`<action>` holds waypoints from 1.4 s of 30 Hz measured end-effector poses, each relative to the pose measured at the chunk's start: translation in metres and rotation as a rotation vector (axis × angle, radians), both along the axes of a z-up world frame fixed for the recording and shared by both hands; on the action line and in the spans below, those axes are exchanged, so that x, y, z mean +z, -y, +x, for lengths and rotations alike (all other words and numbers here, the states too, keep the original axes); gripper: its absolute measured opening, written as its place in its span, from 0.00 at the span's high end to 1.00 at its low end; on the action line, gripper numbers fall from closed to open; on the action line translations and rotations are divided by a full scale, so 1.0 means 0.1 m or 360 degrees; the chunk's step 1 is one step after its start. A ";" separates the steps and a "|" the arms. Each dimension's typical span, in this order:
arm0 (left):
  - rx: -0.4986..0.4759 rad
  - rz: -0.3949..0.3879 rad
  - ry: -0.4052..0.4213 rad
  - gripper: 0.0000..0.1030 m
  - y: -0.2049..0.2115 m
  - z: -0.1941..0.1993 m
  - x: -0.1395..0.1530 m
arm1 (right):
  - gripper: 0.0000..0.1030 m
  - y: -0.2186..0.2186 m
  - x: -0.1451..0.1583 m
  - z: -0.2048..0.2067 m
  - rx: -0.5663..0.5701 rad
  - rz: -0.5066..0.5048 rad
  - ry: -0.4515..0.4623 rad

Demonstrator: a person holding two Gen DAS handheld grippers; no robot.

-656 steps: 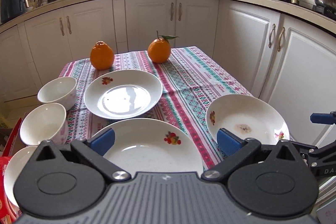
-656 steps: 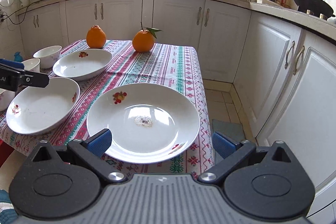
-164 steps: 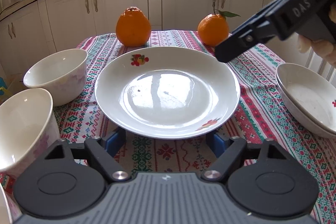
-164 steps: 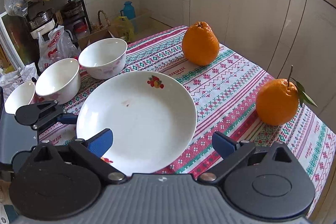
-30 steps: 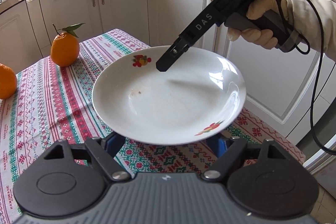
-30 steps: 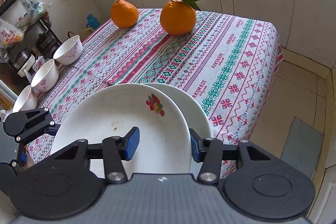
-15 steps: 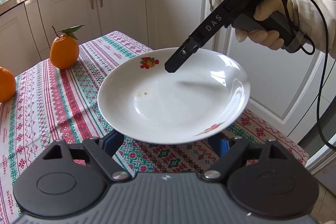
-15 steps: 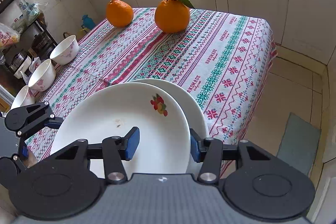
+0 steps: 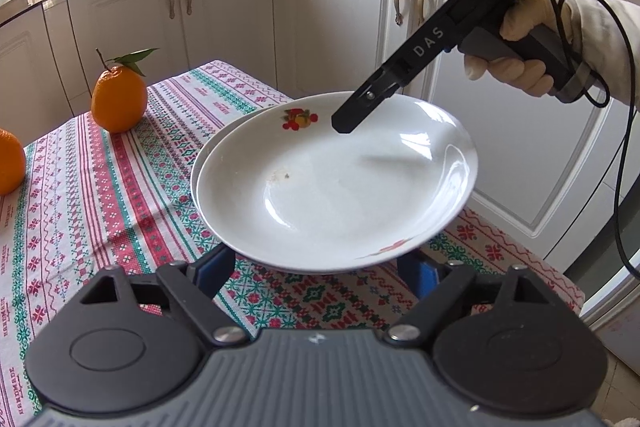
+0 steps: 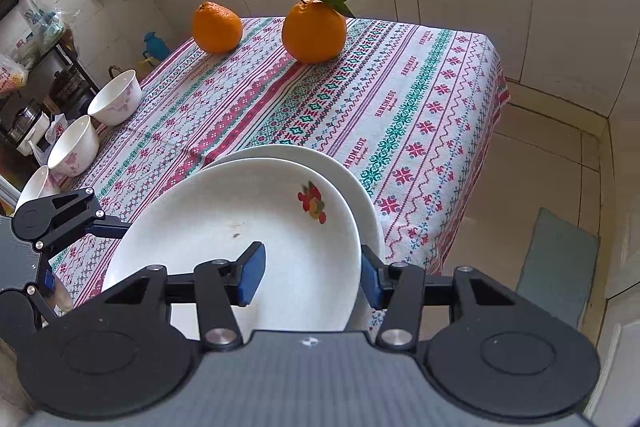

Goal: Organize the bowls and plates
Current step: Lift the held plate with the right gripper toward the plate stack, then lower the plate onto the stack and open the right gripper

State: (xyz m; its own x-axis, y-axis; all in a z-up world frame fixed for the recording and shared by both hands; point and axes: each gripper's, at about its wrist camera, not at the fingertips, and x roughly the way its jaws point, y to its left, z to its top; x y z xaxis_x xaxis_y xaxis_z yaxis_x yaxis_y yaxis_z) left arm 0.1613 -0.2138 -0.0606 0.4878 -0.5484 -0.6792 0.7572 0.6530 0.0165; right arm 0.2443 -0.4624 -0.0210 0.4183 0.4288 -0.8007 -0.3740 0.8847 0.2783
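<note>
Hiding lower plates (image 10: 362, 195); top plate (image 10: 240, 239) covers them.

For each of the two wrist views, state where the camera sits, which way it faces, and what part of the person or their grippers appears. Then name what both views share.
Left wrist: on the left gripper, low at the table's near edge, facing the cabinets; the right gripper and gloved hand show.
Right wrist: on the right gripper, above, angled down across the tablecloth toward three bowls; the left gripper shows.
Shared: the top plate over the lower plate, and both oranges.
</note>
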 end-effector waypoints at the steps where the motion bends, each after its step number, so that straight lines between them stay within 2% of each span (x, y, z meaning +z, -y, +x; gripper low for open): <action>1: 0.0000 -0.0001 -0.0001 0.14 0.00 0.00 0.00 | 0.46 0.00 0.01 -0.01 -0.0006 0.0000 0.0001; 19: -0.0005 -0.0015 0.0020 0.14 -0.02 -0.02 0.02 | 0.40 0.00 0.07 -0.10 -0.0093 -0.0088 0.0014; 23: -0.0004 -0.0027 0.0027 0.13 -0.03 -0.04 0.03 | 0.35 -0.05 0.04 -0.13 -0.0092 -0.0129 0.0006; 25: 0.0001 -0.0031 0.0034 0.10 -0.04 -0.04 0.03 | 0.33 -0.08 0.04 -0.14 -0.0090 -0.0157 0.0020; 27: 0.0002 -0.0038 0.0041 0.09 -0.05 -0.05 0.04 | 0.26 -0.09 0.06 -0.16 -0.0093 -0.0154 0.0034; 28: 0.0004 -0.0040 0.0044 0.09 -0.06 -0.06 0.05 | 0.23 -0.10 0.07 -0.18 -0.0093 -0.0147 0.0051; 30: 0.0010 -0.0043 0.0060 0.08 -0.08 -0.07 0.07 | 0.07 -0.14 0.14 -0.23 -0.0110 -0.0144 0.0112; 32: 0.0018 -0.0057 0.0073 0.06 -0.12 -0.09 0.09 | 0.01 -0.22 0.22 -0.30 -0.0126 -0.0172 0.0191; 42: 0.0062 -0.0104 0.0139 0.04 -0.36 -0.20 0.23 | 0.00 -0.82 0.36 -0.70 -0.0180 -0.0246 0.0412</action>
State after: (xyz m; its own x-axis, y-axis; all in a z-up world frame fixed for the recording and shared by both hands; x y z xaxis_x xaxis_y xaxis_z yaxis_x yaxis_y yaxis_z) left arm 0.1417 -0.1777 -0.0378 0.5656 -0.5696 -0.5964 0.7285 0.6840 0.0377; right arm 0.1741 -0.3807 0.0150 0.6548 0.2496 -0.7134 -0.3117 0.9491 0.0459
